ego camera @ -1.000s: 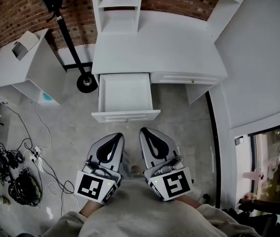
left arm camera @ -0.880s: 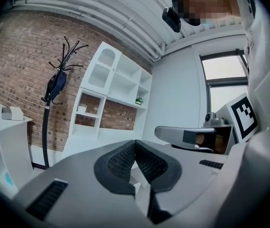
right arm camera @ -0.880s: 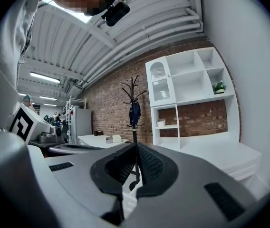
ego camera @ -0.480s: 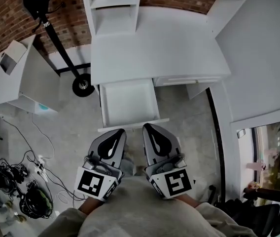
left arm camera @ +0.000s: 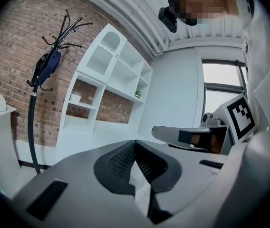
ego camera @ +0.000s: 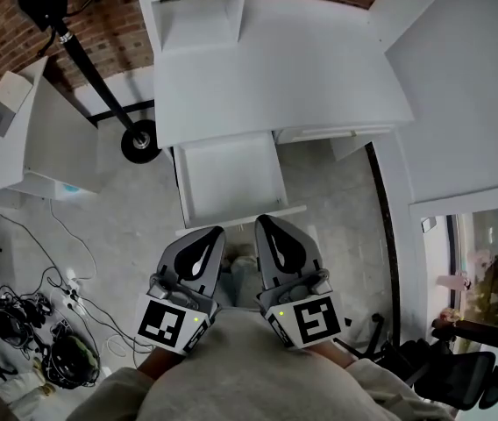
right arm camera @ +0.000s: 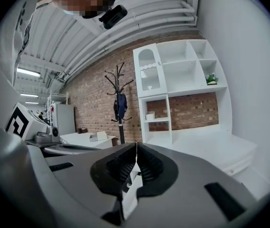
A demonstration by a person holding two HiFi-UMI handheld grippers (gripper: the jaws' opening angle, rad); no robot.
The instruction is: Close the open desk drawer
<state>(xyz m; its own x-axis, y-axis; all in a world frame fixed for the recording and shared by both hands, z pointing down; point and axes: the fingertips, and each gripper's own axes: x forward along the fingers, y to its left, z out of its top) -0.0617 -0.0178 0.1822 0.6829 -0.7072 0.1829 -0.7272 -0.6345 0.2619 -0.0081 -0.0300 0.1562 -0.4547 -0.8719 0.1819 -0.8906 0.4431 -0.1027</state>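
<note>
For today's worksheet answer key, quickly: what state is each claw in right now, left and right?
Left claw: closed, holding nothing.
Right claw: closed, holding nothing.

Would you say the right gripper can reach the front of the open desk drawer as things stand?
Probably yes: the right gripper, jaws shut, points straight at the front of the drawer, its tips close to the panel, with nothing between them. The left gripper sits alongside, not across its path.

Steep overhead, two level; desk (ego camera: 266, 68) shared
</note>
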